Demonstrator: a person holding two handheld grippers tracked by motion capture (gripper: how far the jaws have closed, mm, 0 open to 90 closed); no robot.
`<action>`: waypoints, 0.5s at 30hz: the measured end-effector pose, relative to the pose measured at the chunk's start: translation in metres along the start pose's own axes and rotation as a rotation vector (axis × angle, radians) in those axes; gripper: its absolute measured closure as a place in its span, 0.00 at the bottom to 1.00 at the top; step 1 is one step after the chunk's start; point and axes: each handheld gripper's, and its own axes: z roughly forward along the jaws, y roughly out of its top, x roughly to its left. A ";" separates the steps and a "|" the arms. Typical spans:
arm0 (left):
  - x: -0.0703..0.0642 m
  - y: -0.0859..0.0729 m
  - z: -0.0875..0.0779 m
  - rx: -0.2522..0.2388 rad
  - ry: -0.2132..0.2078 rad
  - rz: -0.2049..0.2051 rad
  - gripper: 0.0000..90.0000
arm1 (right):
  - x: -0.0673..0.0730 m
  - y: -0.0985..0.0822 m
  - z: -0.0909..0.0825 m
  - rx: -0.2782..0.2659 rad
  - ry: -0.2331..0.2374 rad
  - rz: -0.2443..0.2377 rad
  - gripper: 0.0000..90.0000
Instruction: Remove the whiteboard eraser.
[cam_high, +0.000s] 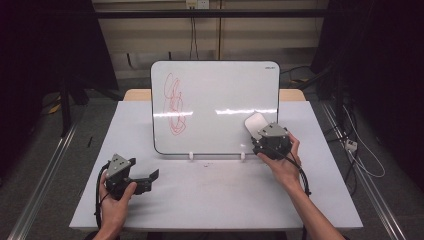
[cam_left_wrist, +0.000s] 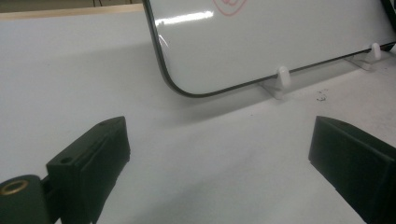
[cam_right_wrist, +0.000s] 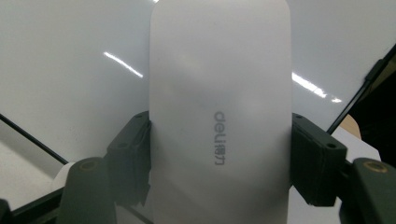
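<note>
Holding a white eraser (cam_right_wrist: 219, 116) clamped in my right gripper (cam_high: 270, 140) against the whiteboard (cam_high: 215, 90), lower right of centre, presumably to wipe its red scribble (cam_high: 174, 104); my left gripper (cam_high: 131, 176) idles wide, lower left.

Count on the table (cam_high: 215, 200): one whiteboard (cam_high: 220, 95), standing upright on two small white feet (cam_high: 190, 156). One red scribble (cam_high: 174, 105) is on its face. One white eraser (cam_high: 253, 123), marked with one grey logo (cam_right_wrist: 219, 137), is clamped between the jaws of the right gripper (cam_high: 264, 137). Two handheld grippers in total, the left gripper (cam_high: 150, 176) being the second. Two hands (cam_high: 116, 202), one per gripper.
</note>
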 end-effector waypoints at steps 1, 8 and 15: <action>0.000 0.000 0.000 0.001 -0.003 0.000 0.06 | 0.000 0.000 0.000 0.002 0.003 -0.002 0.35; -0.002 0.000 0.001 0.005 -0.016 0.010 0.06 | -0.002 0.001 -0.001 0.006 0.019 0.015 0.35; 0.000 -0.001 0.001 0.009 -0.015 0.000 0.06 | -0.007 0.001 -0.002 0.000 0.051 0.052 0.35</action>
